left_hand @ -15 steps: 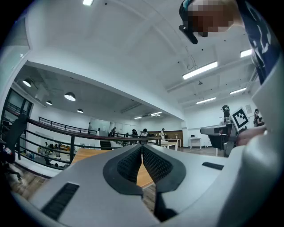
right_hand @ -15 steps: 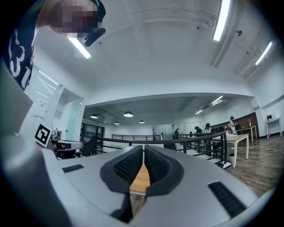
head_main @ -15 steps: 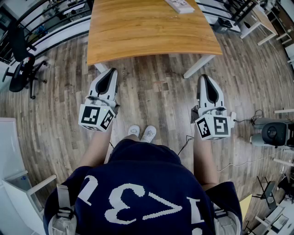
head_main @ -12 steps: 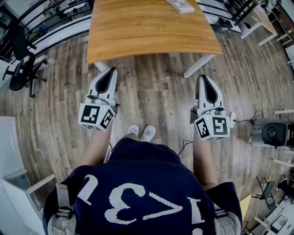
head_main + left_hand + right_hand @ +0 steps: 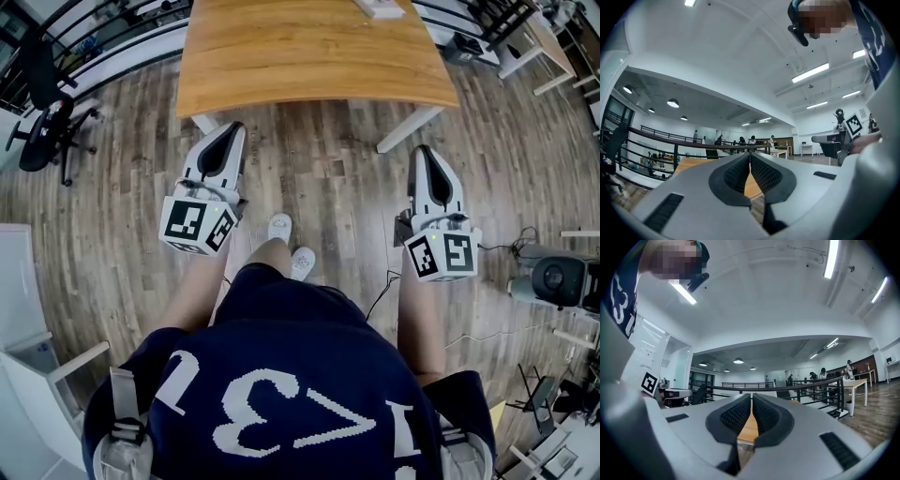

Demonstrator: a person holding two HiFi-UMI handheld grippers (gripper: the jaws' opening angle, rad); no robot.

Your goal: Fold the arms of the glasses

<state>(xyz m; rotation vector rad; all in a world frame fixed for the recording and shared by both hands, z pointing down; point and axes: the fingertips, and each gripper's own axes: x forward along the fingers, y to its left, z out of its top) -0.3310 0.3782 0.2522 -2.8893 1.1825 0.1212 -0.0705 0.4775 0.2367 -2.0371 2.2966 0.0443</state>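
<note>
No glasses show in any view. In the head view my left gripper is held level over the floor, just short of the wooden table's near edge. Its jaws are shut with nothing between them, and the left gripper view shows the pads meeting. My right gripper hangs level to the right, also short of the table edge. It too is shut and empty, with its pads closed together in the right gripper view. A white flat object lies at the table's far edge.
The person's white shoes stand on the plank floor between the grippers. A black office chair is at the left, a grey device with cables at the right, and a white cabinet at the lower left. Railings run behind the table.
One foot has stepped forward toward the table, and both grippers have come slightly nearer its edge. Both stay shut and empty.
</note>
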